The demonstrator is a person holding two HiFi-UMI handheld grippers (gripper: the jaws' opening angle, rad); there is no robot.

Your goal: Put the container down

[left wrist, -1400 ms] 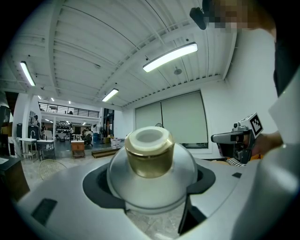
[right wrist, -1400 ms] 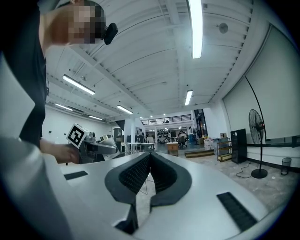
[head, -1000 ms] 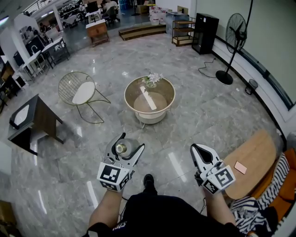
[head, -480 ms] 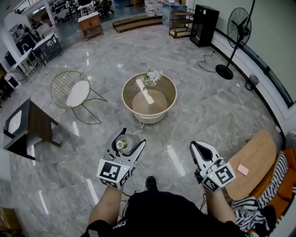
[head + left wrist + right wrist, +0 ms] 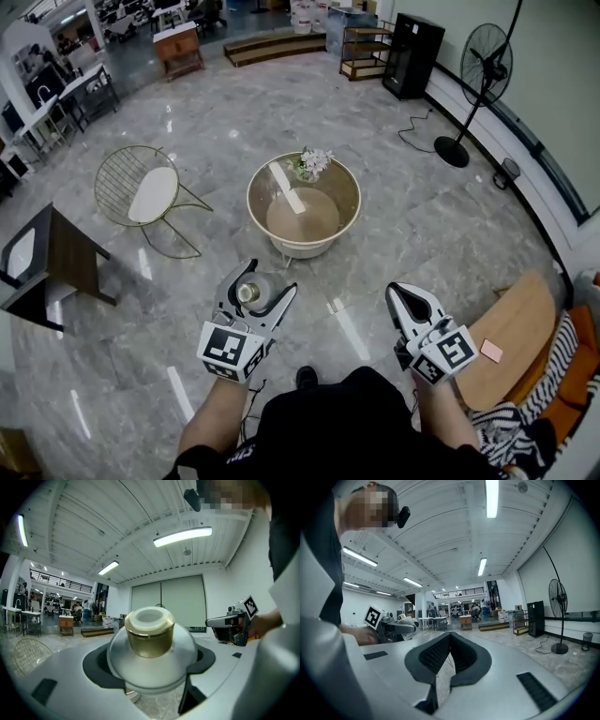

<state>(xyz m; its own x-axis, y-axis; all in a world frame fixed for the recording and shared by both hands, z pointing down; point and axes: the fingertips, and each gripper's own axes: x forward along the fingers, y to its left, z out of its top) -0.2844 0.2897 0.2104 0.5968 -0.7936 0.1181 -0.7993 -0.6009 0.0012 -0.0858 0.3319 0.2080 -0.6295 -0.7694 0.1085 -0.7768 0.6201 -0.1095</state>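
Head view: left gripper [image 5: 253, 287] at 7 o'clock of frame centre, jaws clamped on the one container [image 5: 257, 293], a round frosted bottle held in the air above the marble floor [image 5: 394, 216]; its underside is hidden by the jaws. Right gripper [image 5: 405, 298] at 5 o'clock, jaws pressed together, nothing in them. One round low table [image 5: 349, 192] at 12 o'clock, flowers [image 5: 310, 161] on its far rim. One wire chair [image 5: 141, 192] at 10 o'clock, one standing fan [image 5: 487, 70] at 2 o'clock. Left gripper view: container [image 5: 154, 665] fills the centre between both jaws, gold collar [image 5: 149, 639] with a pale top; contents unreadable through the frosted wall. Right gripper view: right gripper [image 5: 449, 641] jaw pads meet, empty; left gripper [image 5: 393, 626] at 9 o'clock, partly cut off by a sleeve
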